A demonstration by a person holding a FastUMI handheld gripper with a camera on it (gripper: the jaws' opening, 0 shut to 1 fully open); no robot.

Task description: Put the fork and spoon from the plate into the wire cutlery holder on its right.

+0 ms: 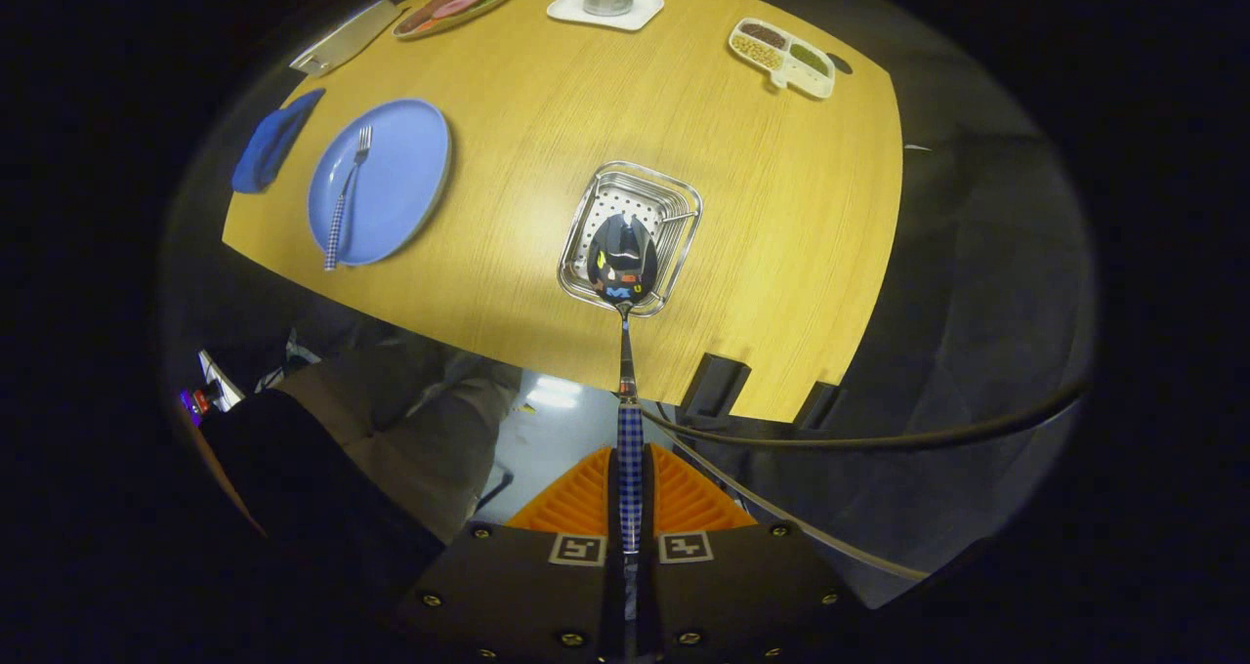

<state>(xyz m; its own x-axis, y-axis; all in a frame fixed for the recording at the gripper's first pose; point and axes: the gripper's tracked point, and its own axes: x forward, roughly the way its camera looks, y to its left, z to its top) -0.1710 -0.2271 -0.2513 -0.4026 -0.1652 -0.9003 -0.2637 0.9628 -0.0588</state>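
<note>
Checked-handled spoon [625, 352] clamped between closed jaws, over wire holder [631, 238]

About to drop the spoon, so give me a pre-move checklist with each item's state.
1. Tongs shut on the spoon handle: ok.
2. Spoon bowl lies ahead of the fingers, over the wire cutlery holder: ok.
3. Spoon clear of the holder's rim: cannot tell; height is not readable.
4. Holder standing on the table, nothing else visible inside: ok.
5. Fork remains on the blue plate, left of the holder: ok, task not finished.
6. Cable near the tongs, away from the holder: ok.
</note>
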